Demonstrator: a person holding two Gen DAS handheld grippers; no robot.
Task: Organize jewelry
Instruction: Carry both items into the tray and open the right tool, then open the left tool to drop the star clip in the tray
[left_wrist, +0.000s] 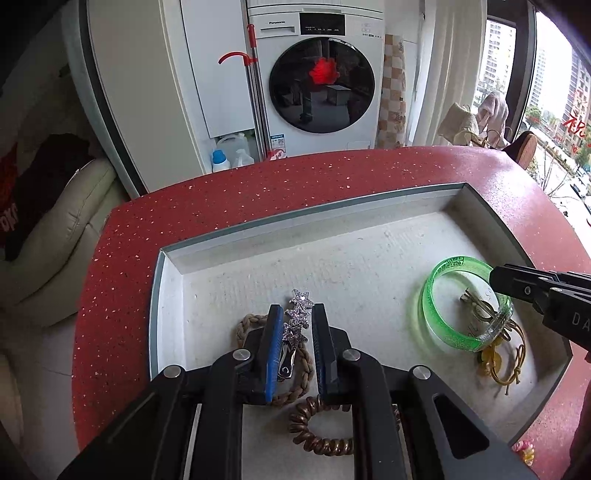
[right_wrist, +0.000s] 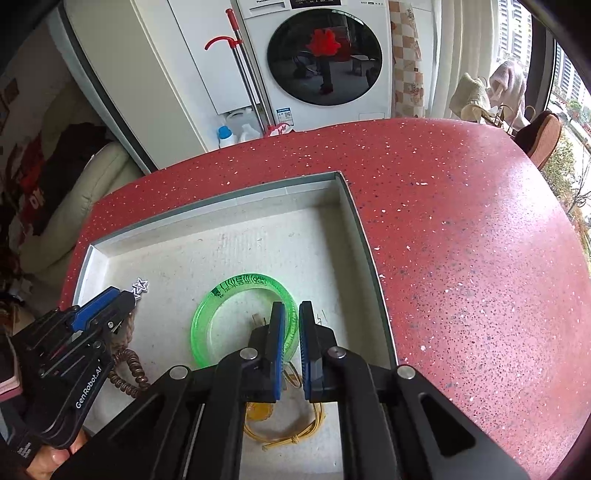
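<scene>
My left gripper (left_wrist: 297, 317) holds the star hair clip (left_wrist: 295, 325); I lower it at the tray's (left_wrist: 173, 254) nine o'clock. My right gripper (right_wrist: 291, 325) pinches the green bangle (right_wrist: 236, 284) narrowly, so I release gently.

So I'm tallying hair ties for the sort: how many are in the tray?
3: a braided beige tie under the left gripper, a brown spiral coil tie nearer the camera, and a yellow cord tie by the green bangle. The grippers may hide more.
</scene>
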